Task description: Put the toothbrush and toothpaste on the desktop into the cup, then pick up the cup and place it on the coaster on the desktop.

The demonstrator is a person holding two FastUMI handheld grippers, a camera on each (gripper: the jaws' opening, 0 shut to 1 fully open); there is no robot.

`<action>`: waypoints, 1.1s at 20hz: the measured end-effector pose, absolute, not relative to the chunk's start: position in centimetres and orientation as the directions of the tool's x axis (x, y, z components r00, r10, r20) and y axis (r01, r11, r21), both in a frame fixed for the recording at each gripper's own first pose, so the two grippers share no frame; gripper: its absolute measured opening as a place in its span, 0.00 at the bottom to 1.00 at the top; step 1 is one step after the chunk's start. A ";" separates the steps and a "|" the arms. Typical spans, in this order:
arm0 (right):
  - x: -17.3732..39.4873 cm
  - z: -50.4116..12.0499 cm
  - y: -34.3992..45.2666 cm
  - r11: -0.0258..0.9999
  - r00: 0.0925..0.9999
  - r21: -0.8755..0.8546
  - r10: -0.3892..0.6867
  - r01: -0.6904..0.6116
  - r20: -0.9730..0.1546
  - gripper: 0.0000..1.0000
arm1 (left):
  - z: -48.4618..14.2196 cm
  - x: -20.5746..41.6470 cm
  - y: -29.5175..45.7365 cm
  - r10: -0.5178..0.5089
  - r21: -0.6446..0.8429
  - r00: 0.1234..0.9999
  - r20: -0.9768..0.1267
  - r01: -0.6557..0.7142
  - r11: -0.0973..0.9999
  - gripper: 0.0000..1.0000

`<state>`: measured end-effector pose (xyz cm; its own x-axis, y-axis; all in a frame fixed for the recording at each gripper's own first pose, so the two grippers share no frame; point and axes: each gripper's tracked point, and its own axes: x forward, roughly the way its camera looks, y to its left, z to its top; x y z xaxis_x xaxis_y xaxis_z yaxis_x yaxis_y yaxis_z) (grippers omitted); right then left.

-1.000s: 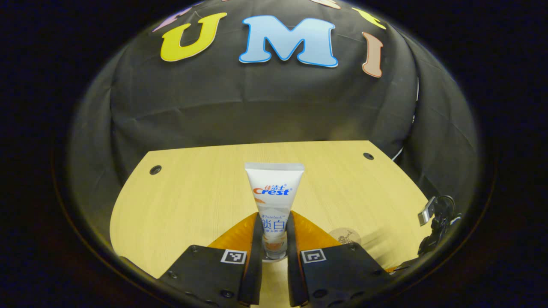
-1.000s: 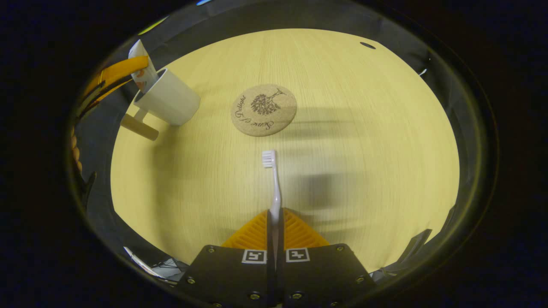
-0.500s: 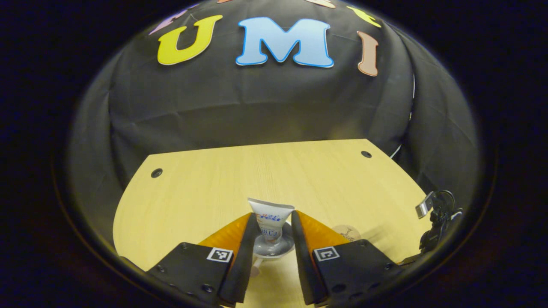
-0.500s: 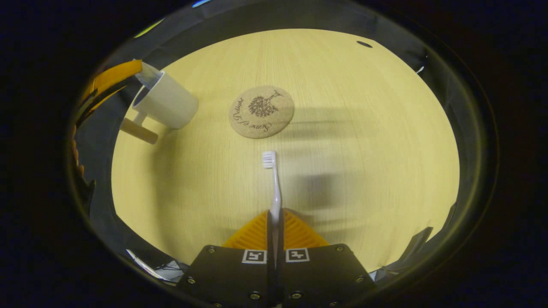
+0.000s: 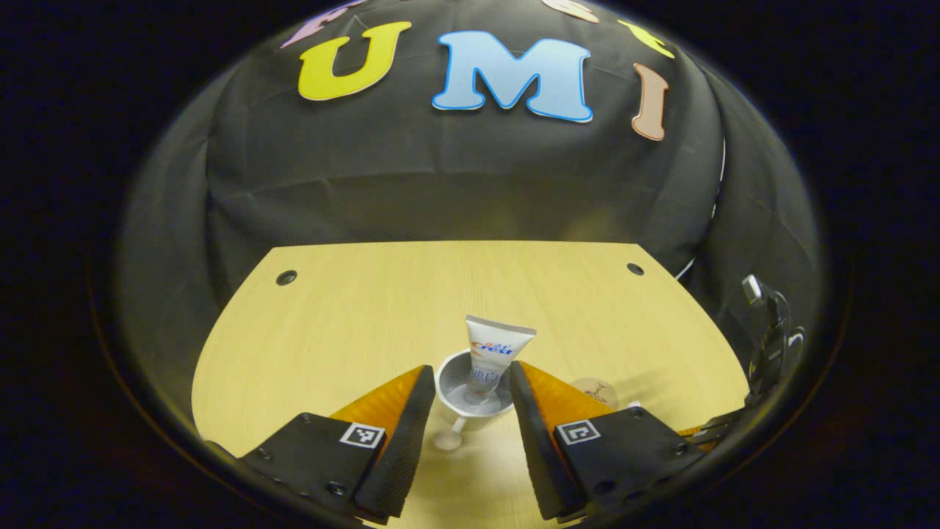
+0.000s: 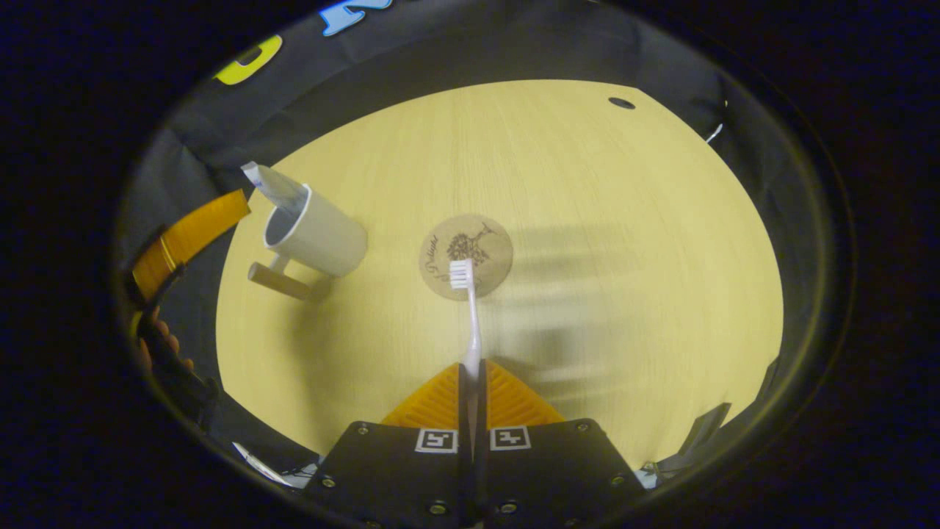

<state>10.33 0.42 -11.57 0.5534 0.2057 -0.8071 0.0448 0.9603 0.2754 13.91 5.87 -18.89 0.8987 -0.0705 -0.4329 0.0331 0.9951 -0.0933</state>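
A white toothpaste tube (image 5: 493,356) stands cap-down inside the white cup (image 5: 449,376), leaning on its far rim. My left gripper (image 5: 466,378) is open above the cup, one finger on each side, touching nothing. In the right gripper view the cup (image 6: 319,236) with its wooden handle sits at the left, the tube's flat end (image 6: 270,186) sticking out, and the left gripper's finger (image 6: 192,235) hangs beside it. My right gripper (image 6: 471,367) is shut on a white toothbrush (image 6: 470,316), bristles forward, held above the round cork coaster (image 6: 465,256).
The light wooden table (image 6: 602,242) has small dark holes near its far corners (image 6: 621,103). The coaster (image 5: 596,390) lies just right of the cup in the left gripper view. Black cloth closes off the back. A person's hand (image 6: 158,345) holds the left gripper.
My left gripper opened, let the toothpaste drop into the cup, and drew back and up. My right gripper with the toothbrush rose and tilted, so the brush head now overlaps the coaster.
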 end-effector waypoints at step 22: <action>28.3 5.1 10.9 0.865 0.826 0.496 0.338 -0.083 -0.451 0.02 | -20.1 4.3 15.4 0.118 -0.122 0.870 -0.479 -0.200 0.972 0.71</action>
